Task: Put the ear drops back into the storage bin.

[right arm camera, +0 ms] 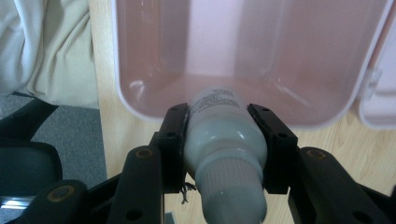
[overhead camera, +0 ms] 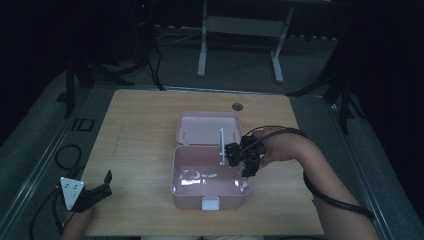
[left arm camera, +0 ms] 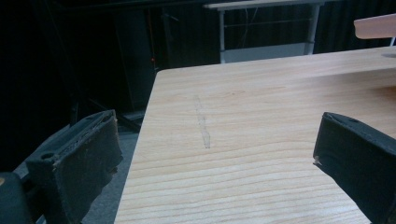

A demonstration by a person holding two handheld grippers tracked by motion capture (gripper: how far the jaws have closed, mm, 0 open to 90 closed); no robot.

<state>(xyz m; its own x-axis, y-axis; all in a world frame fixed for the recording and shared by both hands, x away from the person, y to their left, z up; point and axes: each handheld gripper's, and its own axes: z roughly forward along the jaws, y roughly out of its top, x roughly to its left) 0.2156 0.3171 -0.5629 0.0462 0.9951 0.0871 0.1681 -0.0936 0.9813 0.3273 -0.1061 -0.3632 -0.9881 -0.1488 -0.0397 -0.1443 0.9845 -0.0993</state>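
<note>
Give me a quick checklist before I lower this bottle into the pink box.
1. Grip: right gripper shut on the white bottle, both sides clamped: ok.
2. Pink box open, lid folded back: ok.
3. Box interior free of objects where it shows in the right gripper view: ok.
4. Bottle over the box: its end reaches past the rim: ok.
5. Left gripper open at the table's near left corner, away from the box: ok.
6. Bottle cap tight: cannot tell.
</note>
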